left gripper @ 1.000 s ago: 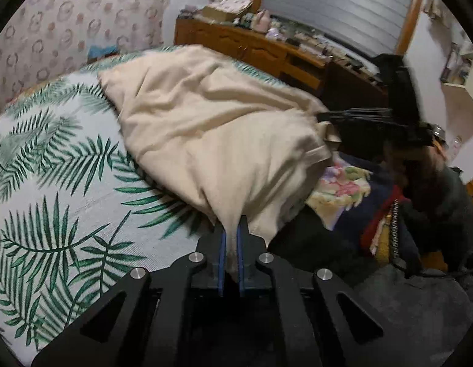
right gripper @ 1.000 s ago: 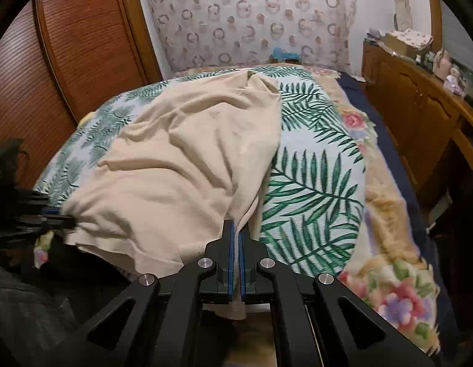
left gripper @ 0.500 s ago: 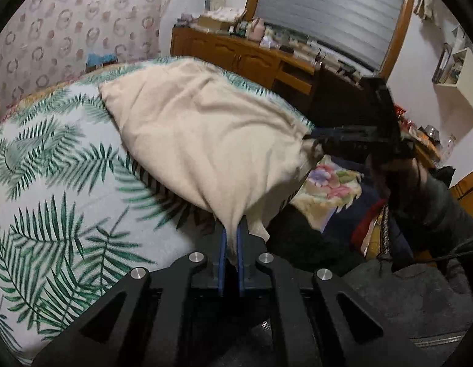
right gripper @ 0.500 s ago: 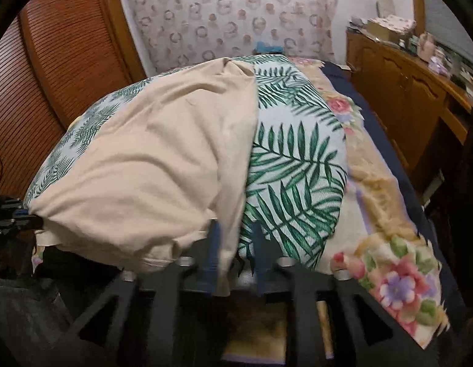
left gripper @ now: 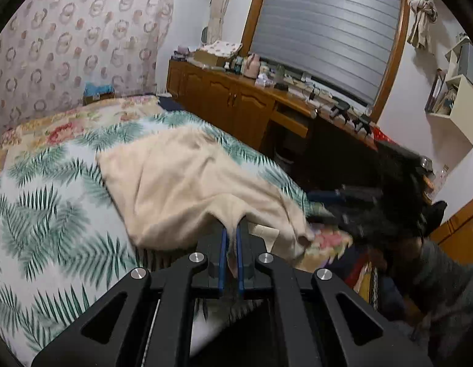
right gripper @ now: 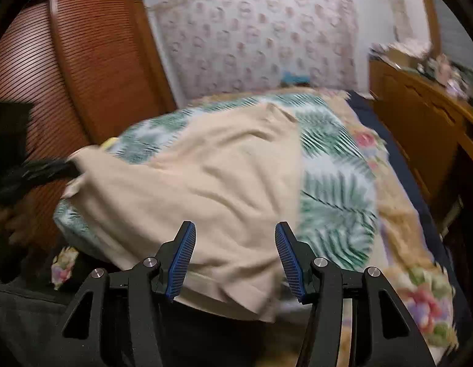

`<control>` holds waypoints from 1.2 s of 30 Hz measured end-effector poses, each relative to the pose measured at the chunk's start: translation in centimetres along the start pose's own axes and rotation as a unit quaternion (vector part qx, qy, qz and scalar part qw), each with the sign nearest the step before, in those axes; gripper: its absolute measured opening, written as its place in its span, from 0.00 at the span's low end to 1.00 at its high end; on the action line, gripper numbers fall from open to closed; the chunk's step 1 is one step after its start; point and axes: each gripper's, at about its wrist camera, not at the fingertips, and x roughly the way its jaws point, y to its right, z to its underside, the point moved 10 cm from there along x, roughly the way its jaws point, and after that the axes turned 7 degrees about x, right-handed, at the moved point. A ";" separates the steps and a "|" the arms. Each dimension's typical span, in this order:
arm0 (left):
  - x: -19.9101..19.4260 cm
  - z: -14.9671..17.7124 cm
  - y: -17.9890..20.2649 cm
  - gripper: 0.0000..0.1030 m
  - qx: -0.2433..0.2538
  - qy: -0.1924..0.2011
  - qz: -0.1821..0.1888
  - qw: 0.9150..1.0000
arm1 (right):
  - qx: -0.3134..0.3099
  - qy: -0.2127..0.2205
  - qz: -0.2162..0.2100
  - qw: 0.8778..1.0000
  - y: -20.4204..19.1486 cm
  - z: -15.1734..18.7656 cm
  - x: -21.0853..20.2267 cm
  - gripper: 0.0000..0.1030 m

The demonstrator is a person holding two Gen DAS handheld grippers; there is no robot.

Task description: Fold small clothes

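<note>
A beige garment [left gripper: 187, 183] lies spread over a palm-leaf bedspread [left gripper: 43, 214]. My left gripper [left gripper: 231, 229] is shut on a pinched fold at the garment's near edge and holds it lifted off the bed. In the right wrist view the same garment [right gripper: 218, 189] lies under my right gripper [right gripper: 235, 238], whose jaws are opening; the blue pads [right gripper: 183, 257] stand wide apart above the near hem and press on nothing. The left gripper shows there as a dark blurred shape [right gripper: 43, 169] at the garment's left corner, and the right gripper [left gripper: 337, 205] appears blurred in the left wrist view.
A wooden cabinet [left gripper: 236, 104] with many small items runs along the bed's right side under a shuttered window [left gripper: 325, 30]. A slatted wooden wardrobe [right gripper: 68, 70] stands on the left. A floral blanket [right gripper: 414, 244] edges the bed. A padded headboard [right gripper: 258, 33] is behind.
My right gripper let go of the garment's hem and its jaws spread wide. My left gripper rose, lifting its pinched edge. Both views tilted up toward the room.
</note>
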 end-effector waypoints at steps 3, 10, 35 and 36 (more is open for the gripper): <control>0.6 -2.0 -0.3 0.06 0.001 0.006 0.001 1.000 | -0.025 0.006 -0.024 0.999 -2.5 -0.2 -0.2 0.61; 2.4 -4.8 -0.8 0.06 0.012 0.010 -0.007 1.000 | -0.067 -0.005 -0.006 0.998 -4.2 0.6 2.4 0.72; 3.3 -6.0 -5.6 0.06 -0.049 0.031 -0.024 0.998 | -0.110 -0.071 0.094 0.987 -1.9 4.0 6.1 0.26; 3.4 -5.8 -6.0 0.06 -0.053 0.031 -0.022 0.998 | -0.117 -0.072 0.104 0.985 -1.5 3.8 6.1 0.19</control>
